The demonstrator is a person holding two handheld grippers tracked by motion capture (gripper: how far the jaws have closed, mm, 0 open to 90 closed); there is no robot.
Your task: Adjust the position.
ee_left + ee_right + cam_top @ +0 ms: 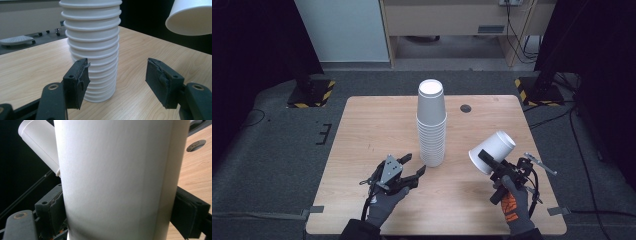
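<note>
Two claws work over a wooden bench (362, 130). A tall stack (431, 125) of white paper cups stands upside down near the bench's middle, toward the far edge, its ribbed rims piled one over another.

The left claw (414, 167) lies low on the bench, just beside the foot of the stack and to its left, held by a gloved hand (384, 202). Its jaws stand wide apart with nothing between them; in the left gripper view the stack (93, 47) rises just beyond the left claw (117, 80), nearer its left jaw, not touched by either.

The right claw (487, 162) is lifted off the bench to the right of the stack, well apart from it, in a gloved hand (514, 205) with orange marks. Its jaws are closed against the sides of a single white cup (493, 151), which tilts with its base up and away to the right and its mouth down toward the left. In the right gripper view the cup (117, 177) sits pressed between the two black jaws.

A small dark hole (466, 108) sits in the bench top, right of the stack near the far edge.
</note>
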